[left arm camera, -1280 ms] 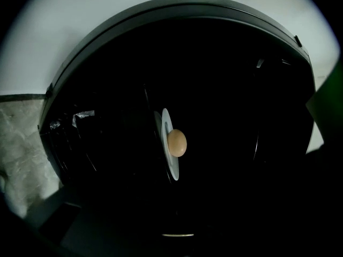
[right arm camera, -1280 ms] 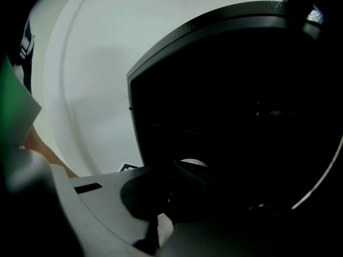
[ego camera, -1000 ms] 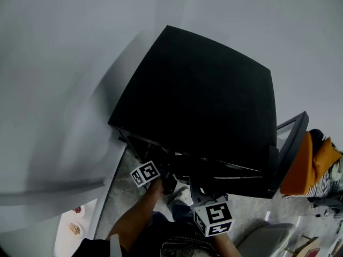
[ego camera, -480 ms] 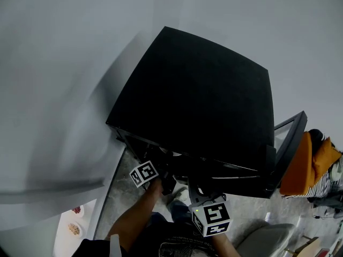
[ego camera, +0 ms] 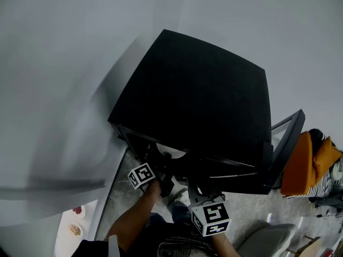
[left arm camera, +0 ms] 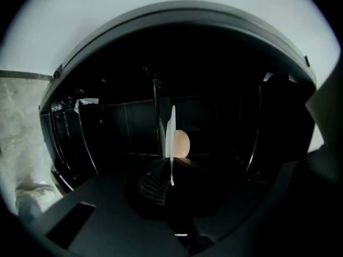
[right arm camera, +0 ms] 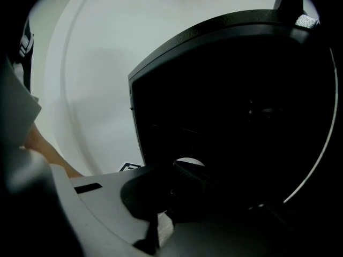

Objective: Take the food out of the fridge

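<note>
Two grippers work at the fridge (ego camera: 198, 100) mouth. The left gripper (left arm camera: 170, 171) is clamped on the rim of a white plate (left arm camera: 172, 135), seen edge-on, with an egg-shaped food (left arm camera: 181, 143) resting on it. The right gripper (right arm camera: 171, 189) hangs just outside the fridge, its jaws seemingly drawn together on nothing. The door (ego camera: 286, 138) stands open at the fridge's right side. By my reading, opening and grasping are done. The plate sits at the fridge's front edge, not yet clear, so drawing it out and setting it down remain.
</note>
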{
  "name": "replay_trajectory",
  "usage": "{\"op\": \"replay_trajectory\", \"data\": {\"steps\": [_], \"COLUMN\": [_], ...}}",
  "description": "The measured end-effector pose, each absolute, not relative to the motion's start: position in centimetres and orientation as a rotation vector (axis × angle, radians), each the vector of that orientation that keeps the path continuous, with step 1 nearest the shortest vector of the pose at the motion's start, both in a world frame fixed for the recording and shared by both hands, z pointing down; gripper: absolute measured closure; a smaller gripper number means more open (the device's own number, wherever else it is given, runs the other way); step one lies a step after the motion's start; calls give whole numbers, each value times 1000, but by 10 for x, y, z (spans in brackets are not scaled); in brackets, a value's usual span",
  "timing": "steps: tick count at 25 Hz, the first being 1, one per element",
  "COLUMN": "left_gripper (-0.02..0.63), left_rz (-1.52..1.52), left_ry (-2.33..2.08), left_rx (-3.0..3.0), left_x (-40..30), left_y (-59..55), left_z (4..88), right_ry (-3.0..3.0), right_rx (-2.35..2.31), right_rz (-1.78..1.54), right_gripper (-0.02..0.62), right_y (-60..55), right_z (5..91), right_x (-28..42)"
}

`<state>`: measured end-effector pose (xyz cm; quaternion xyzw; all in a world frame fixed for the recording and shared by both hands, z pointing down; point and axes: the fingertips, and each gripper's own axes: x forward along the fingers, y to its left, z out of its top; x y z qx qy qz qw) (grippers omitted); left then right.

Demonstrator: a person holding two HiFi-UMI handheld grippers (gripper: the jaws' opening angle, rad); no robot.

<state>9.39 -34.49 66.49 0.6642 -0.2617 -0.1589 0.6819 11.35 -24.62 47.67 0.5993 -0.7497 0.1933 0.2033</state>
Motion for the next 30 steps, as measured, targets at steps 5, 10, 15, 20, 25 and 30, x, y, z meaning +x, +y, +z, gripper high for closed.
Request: {"op": "replay_trajectory", "data": {"steps": [5,10,15,20,25,30], "left_gripper": [584,584,584,583,583,583], "left_rz": [-375,-418,-480,-592,-608,-612], "left_ry": [-558,-539,-500,-411,-400,-392], "left_rx": [1508,1503,1509,1512,1515,1509], "left_x": [89,79,67,58,44,30], "left_y": [-335,-322,-312,-306,-297,-285], "left_z": [650,628,599,555,530,507], "right_ry": [-2089,-2090,-2091,-2097,-2101,-2115], "right_rx": [1699,1730,1758,1789,1817,1849], "right_rz": [544,549,549,555,536,521], "right_gripper": [575,575,575,575,575,575], "right_y": [-240,-232,-224,-218,-215,-209], "right_z": [476,472,470,468,465,455], "right_x": [114,109,100,91,83,74]}}
